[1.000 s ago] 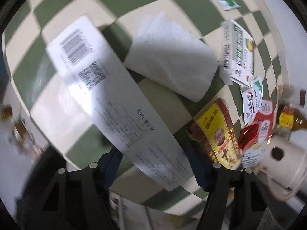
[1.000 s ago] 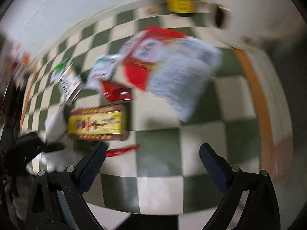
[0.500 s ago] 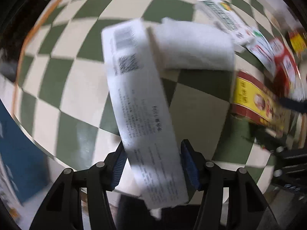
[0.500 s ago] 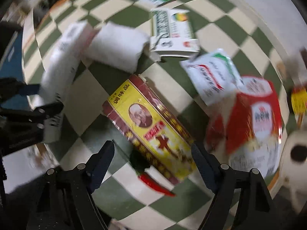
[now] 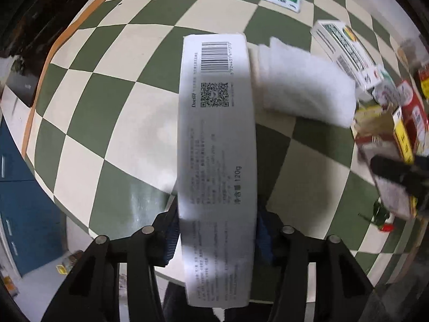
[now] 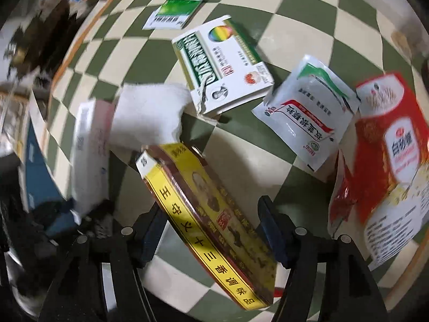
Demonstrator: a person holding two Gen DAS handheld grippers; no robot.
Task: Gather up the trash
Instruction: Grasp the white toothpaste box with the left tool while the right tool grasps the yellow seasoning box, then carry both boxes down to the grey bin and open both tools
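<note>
Two grippers at work over a green-and-cream checked table [image 5: 112,61] strewn with packaging. Item one: long white carton [image 5: 217,139], barcode end pointing away, lying lengthwise between the fingers of the left gripper [image 5: 217,237]; the jaws are closing, the blue pads sit at the carton's two long sides, and contact looks made or very nearly so, though firm pressure cannot be confirmed. Item two: yellow-and-brown flat box [image 6: 211,206], tilted with one long edge raised, lying between the fingers of the right gripper [image 6: 211,229]; these jaws are also closing, with a visible gap at the right pad, so nothing is held there yet. Uncollected stock nearby: white folded tissue [image 6: 150,112] touching the yellow box's far end, green-and-white medicine box [image 6: 222,64], white sachet [image 6: 308,112], red-and-white bag [image 6: 396,155], small green packet [image 6: 174,13]. Handling advice, offered as judgement: finish each squeeze before lifting; keep the left grip near the carton's middle so the long end does not droop or swing into the tissue; square the right pads on the box's broad faces, since its tilt invites slipping; lift straight up, clear of neighbours.
</note>
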